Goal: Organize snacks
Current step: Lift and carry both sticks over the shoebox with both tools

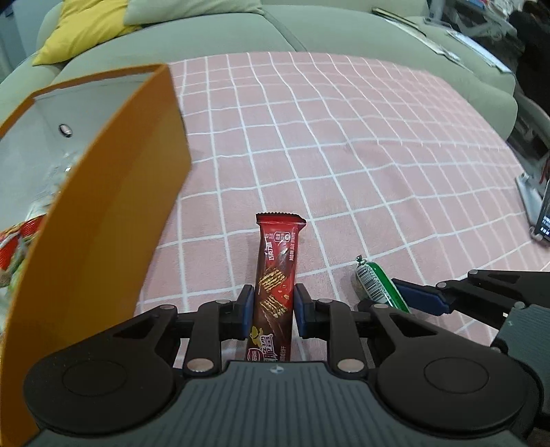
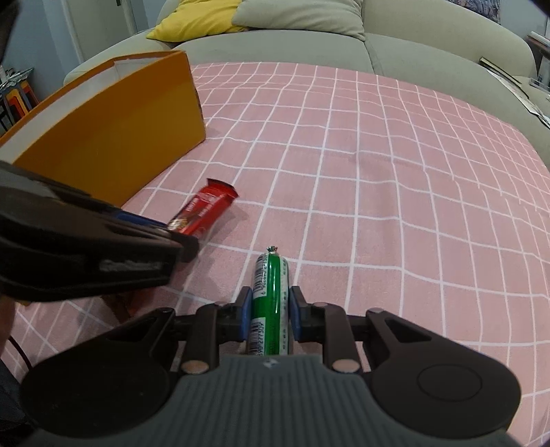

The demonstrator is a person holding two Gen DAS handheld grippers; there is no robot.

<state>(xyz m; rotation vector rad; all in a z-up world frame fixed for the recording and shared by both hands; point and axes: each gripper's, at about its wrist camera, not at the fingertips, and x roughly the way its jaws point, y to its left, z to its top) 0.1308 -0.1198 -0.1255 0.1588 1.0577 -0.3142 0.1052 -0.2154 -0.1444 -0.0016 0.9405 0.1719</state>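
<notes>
Jaws of left gripper pinching red wafer bar at mid-length, pads pressed on both sides, bar pointing to 12 o'clock. Jaws of right gripper clamped on green sausage stick, crimped tip toward 12 o'clock. Both over pink checked cloth. Orange box at 10 o'clock of left gripper, open-topped, more snack packets inside. Grey sofa with yellow cushion at 12 o'clock.
</notes>
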